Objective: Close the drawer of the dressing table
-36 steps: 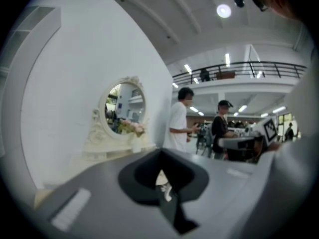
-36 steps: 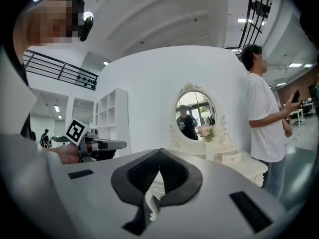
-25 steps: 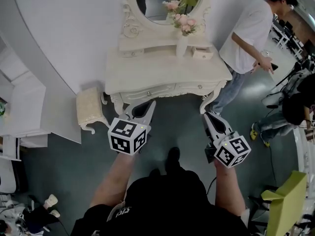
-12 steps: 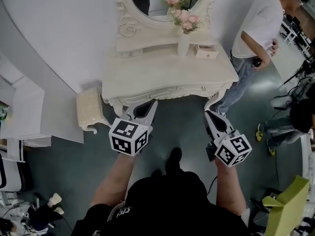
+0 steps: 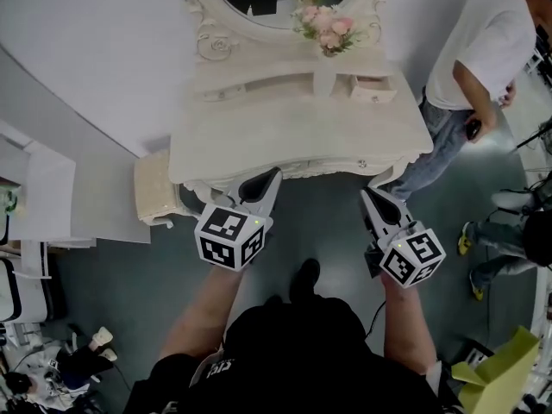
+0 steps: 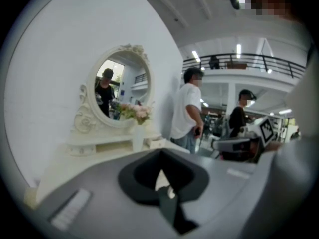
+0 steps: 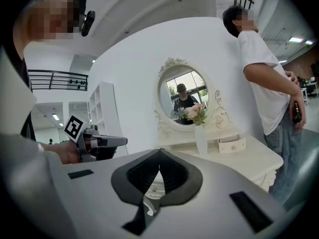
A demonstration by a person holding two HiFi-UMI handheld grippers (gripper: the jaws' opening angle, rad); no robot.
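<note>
Table (image 5: 302, 134) nearer than before

The left gripper (image 6: 160, 156), jaws pressed together and empty, faces a white dressing table (image 6: 99, 144) with an oval mirror (image 6: 122, 91), pink flowers (image 6: 135, 111) and a person (image 6: 187, 111) standing beside it.

The dressing table (image 5: 285, 128) is creamy white. The flowers (image 5: 326, 26) are pink. The floor (image 5: 319, 222) is dark grey-green. The wall (image 5: 103, 24) is white.
</note>
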